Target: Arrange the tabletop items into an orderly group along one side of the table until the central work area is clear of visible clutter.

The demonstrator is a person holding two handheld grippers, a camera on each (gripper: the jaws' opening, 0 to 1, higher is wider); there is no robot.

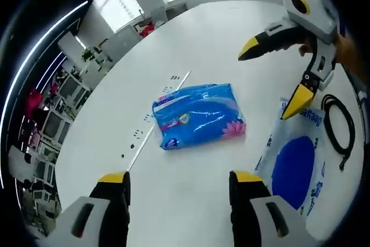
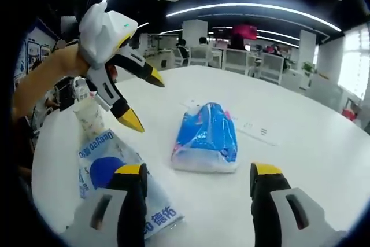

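blue tissue pack (image 1: 198, 114) — just ahead of the left gripper (image 1: 180, 180).

Colours on the white table (image 1: 191, 44)

Tissue pack (image 1: 198, 115): bright blue wrapper with white streaks, a pink flower at one corner, a small round yellow-green mark near the middle. Flat bag (image 1: 295, 163): pale white-blue, a large dark blue circle, blue lettering along the edge. Cable (image 1: 340, 128): black. Left gripper (image 1: 179, 180): grey-white body, black jaws, yellow tips. Right gripper (image 2: 196, 172): same white, black and yellow. Table shows small dark printed marks by the pack.
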